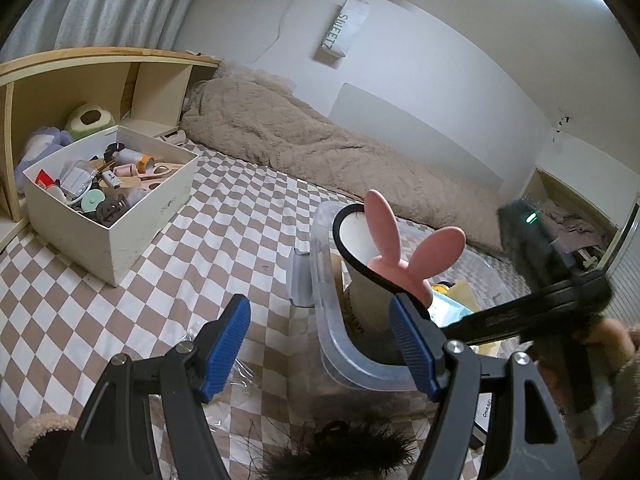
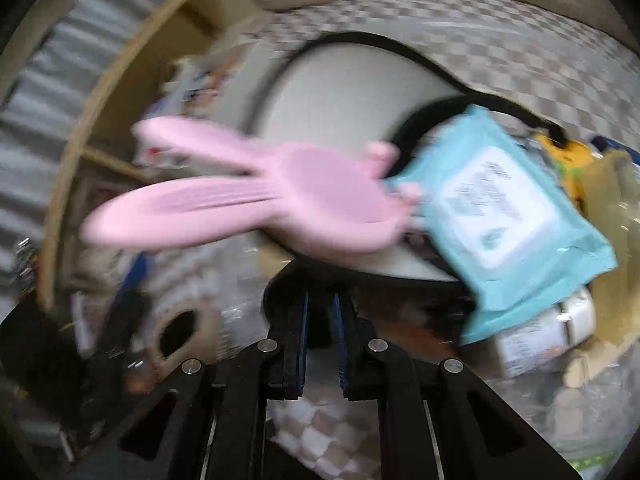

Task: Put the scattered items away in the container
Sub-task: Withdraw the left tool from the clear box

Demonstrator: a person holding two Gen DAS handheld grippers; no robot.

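Observation:
A clear plastic container [image 1: 320,240] stands on the checked bedsheet [image 1: 200,220]. Rising from it is a black-rimmed white oval item [image 1: 356,236] with pink rabbit ears [image 1: 384,220]. My right gripper [image 2: 320,296] is shut on its black rim, and the gripper's black frame [image 1: 520,312] reaches in from the right. The right wrist view is blurred; the pink rabbit [image 2: 312,204] lies across the white oval [image 2: 340,100], beside a light blue wipes pack [image 2: 500,216]. My left gripper [image 1: 318,304] is open and holds nothing, just in front of the container.
A white box [image 1: 120,240] with several small items sits at the left, before a wooden shelf [image 1: 80,64] with plush toys. A beige blanket [image 1: 300,140] runs along the wall. Crinkled clear plastic [image 1: 200,332] and a dark furry thing [image 1: 332,452] lie near my left gripper.

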